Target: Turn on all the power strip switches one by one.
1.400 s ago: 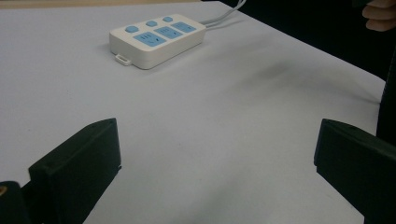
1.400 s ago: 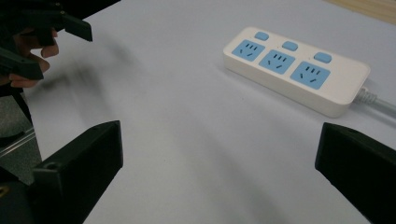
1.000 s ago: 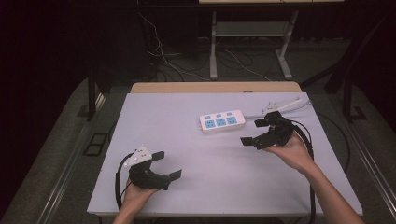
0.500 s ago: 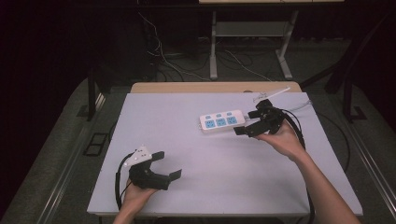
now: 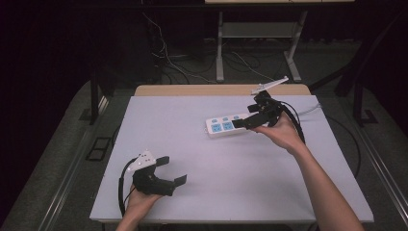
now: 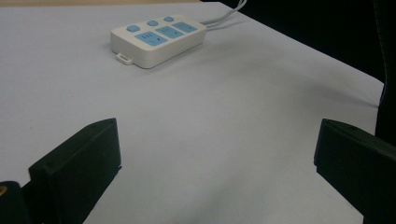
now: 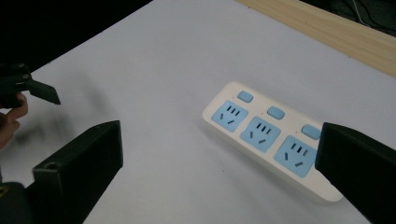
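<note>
A white power strip (image 5: 221, 126) with three blue sockets and three blue buttons lies flat on the table, right of centre. My right gripper (image 5: 246, 117) hovers open just over its right end, nothing between the jaws. In the right gripper view the power strip (image 7: 268, 133) lies ahead, partly behind the right jaw of the right gripper (image 7: 219, 158). My left gripper (image 5: 172, 169) rests open near the front left edge, far from the strip. In the left gripper view the power strip (image 6: 159, 39) sits far ahead of the empty left gripper (image 6: 217, 154).
The pale table top (image 5: 231, 187) has a wooden strip (image 5: 192, 90) along its far edge. The power strip's white cord (image 5: 310, 108) runs off to the right. Cables and a desk frame (image 5: 219, 53) lie on the dark floor beyond.
My right gripper has moved left and forward, from beside the power strip to over its right end. The left gripper has stayed put.
</note>
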Demonstrator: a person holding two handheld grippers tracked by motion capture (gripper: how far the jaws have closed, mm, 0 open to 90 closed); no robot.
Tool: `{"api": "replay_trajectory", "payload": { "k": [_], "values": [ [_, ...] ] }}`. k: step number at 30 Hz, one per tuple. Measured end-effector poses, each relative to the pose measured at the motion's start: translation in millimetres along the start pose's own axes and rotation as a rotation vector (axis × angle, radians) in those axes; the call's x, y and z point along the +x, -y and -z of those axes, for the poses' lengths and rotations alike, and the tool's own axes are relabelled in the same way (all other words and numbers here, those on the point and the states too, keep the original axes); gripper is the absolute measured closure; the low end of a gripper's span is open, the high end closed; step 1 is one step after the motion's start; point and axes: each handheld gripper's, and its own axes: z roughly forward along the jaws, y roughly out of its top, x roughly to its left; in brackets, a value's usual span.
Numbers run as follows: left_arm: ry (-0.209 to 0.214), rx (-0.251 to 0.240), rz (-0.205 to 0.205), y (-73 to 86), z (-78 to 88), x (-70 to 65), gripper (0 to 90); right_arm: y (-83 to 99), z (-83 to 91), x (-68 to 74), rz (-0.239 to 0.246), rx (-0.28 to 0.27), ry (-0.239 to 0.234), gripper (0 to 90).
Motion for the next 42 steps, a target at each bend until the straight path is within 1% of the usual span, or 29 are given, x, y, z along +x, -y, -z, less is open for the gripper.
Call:
{"api": "replay_trajectory", "payload": {
  "k": [4,6,8,11,12,17,24,28,32,35,42],
  "values": [
    [-0.001,-0.003,0.003,0.2,0.9,0.8,0.0,-10.1,-6.7,0.2,0.006,0.009,-0.002,0.8],
    [-0.002,-0.005,0.006,0.2,1.0,1.0,0.0,-17.4,-11.9,1.3,0.017,0.017,0.004,0.8],
    [-0.001,-0.007,0.007,0.2,1.1,1.1,0.0,-19.6,-13.7,1.7,0.019,0.02,0.008,0.8],
    [0.001,-0.005,0.006,0.3,1.4,1.6,0.0,-26.1,-20.0,3.2,0.032,0.044,0.021,0.8],
    [0.0,-0.003,0.006,0.4,1.4,1.7,0.0,-28.1,-22.0,4.0,0.026,0.048,0.024,0.8],
    [0.003,-0.002,0.004,0.4,1.4,1.3,0.0,-38.7,-34.0,6.0,0.037,0.059,0.03,0.8],
    [0.001,-0.012,0.01,0.2,3.0,2.3,0.0,-49.2,-48.2,6.1,0.031,0.056,0.027,0.8],
    [-0.001,-0.019,0.014,0.0,3.6,2.4,0.0,-51.4,-57.0,3.2,0.024,0.047,0.022,0.8],
    [0.001,-0.02,0.015,-0.1,4.1,2.9,0.0,-50.6,-66.9,-2.6,0.006,0.039,0.016,0.8],
    [0.0,-0.02,0.012,0.0,4.6,3.3,0.0,-48.8,-74.8,-6.3,0.01,0.035,0.028,0.8],
    [-0.005,-0.034,0.021,0.0,7.2,5.2,0.0,-43.0,-94.5,-17.2,-0.014,0.052,0.025,0.8]
  ]
}}
